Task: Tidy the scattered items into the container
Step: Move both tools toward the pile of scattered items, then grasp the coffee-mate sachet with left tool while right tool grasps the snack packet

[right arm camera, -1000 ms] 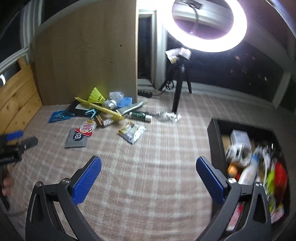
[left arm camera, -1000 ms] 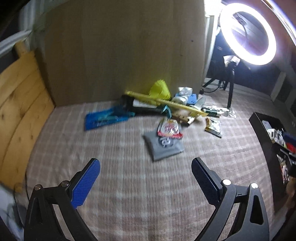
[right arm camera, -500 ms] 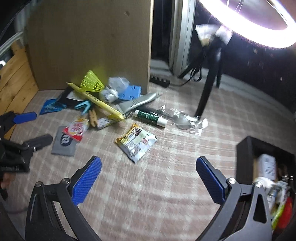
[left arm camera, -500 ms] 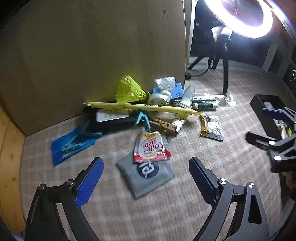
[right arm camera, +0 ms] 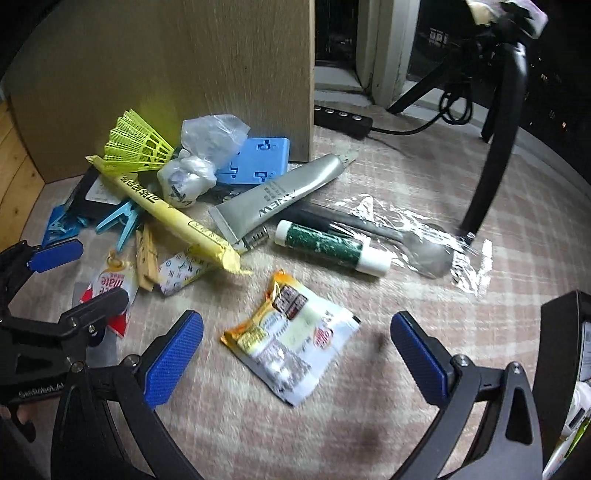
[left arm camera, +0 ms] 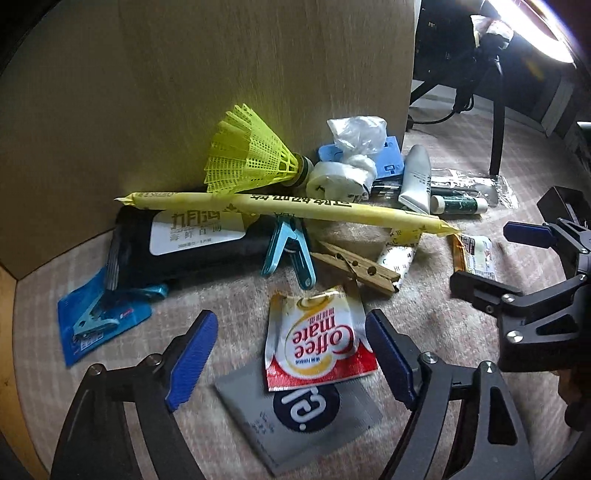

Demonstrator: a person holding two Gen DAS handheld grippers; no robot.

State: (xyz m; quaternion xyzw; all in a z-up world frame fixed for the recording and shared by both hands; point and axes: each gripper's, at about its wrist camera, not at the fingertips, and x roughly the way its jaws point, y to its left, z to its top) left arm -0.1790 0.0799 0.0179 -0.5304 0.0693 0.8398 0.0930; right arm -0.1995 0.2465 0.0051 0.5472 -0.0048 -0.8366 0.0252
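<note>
Dim room, lit from the upper right by a ring light (left arm camera: 532, 33) on a black tripod (right arm camera: 495, 147). Checked beige-pink carpet (right arm camera: 369, 424) covers the floor. Tall tan wooden panel (left arm camera: 221, 74) fills upper left. Lighter wood boards (right arm camera: 14, 166) at left edge. Black power strip (right arm camera: 341, 120) by a dark window (right arm camera: 336, 29), top centre.

Dim scene, ring light (left arm camera: 535, 29) glaring upper right; fisheye-bent, dark edges, slight blur.

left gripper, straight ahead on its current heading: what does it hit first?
Probably the Coffee mate sachet, lying between the open left gripper fingers atop the grey packet. Beyond it are the clothespins; depth is uncertain.
</note>
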